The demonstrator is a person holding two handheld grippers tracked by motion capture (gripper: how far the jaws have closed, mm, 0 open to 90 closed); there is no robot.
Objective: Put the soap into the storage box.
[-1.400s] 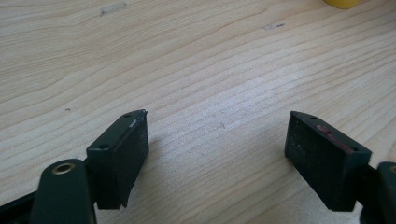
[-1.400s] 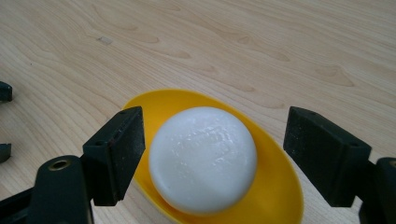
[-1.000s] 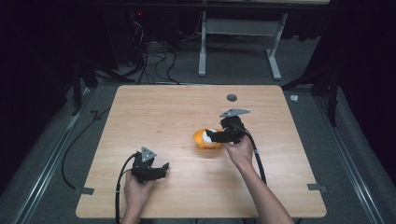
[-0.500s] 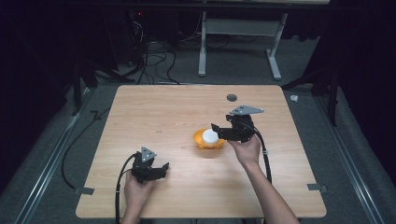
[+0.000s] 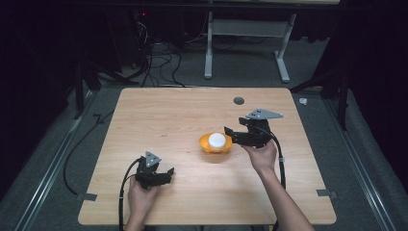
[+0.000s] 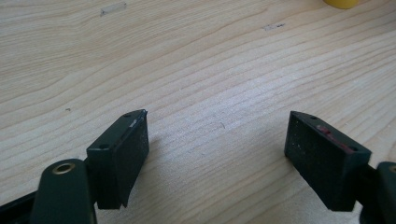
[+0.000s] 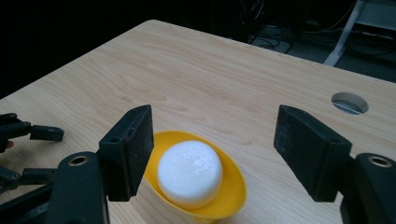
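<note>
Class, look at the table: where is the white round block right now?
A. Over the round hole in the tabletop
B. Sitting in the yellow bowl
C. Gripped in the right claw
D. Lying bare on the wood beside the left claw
B: the white round block sits inside the yellow bowl, with no claw touching it.

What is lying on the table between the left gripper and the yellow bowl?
Nothing: in the high view only bare wood separates the left gripper from the yellow bowl, which holds a white puck.

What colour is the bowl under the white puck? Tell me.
Yellow bowl, best in the right gripper view.
</note>
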